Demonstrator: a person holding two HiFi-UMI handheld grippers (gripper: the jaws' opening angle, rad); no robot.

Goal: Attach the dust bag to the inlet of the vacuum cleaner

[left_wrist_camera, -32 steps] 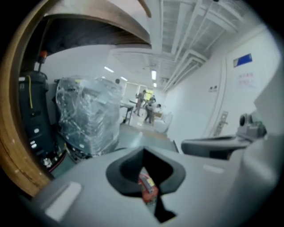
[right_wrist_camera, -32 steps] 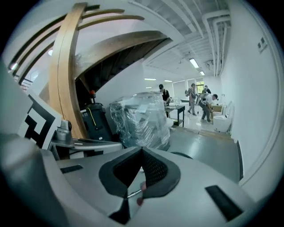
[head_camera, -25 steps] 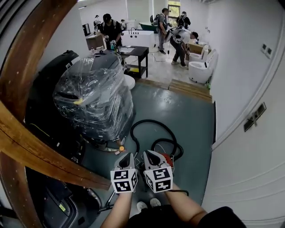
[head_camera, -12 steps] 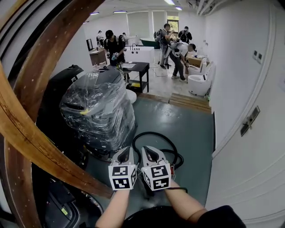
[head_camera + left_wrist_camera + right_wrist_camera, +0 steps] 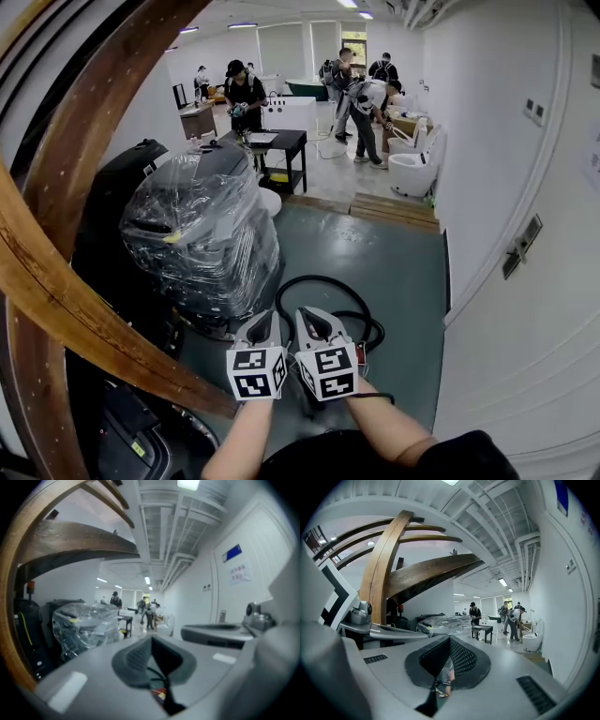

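Two curved wooden beams (image 5: 56, 281) fill the left edge and cut off the black gear (image 5: 112, 206) behind them. Next comes a bulky machine (image 5: 202, 225) in plastic wrap.

Low in the middle, the left gripper (image 5: 264, 323) is closed tip to tip with nothing in it. Just beside it, the right gripper (image 5: 312, 323) is closed and empty too (both point almost level, out across the room). They hide most of what lies under them. Only the vacuum's black hose (image 5: 372, 328) shows, coiled on the floor (image 5: 394, 253) just beyond, and the dust bag cannot be made out.

Open floor runs between the wrapped machine and the white wall (image 5: 525, 328) on the right.
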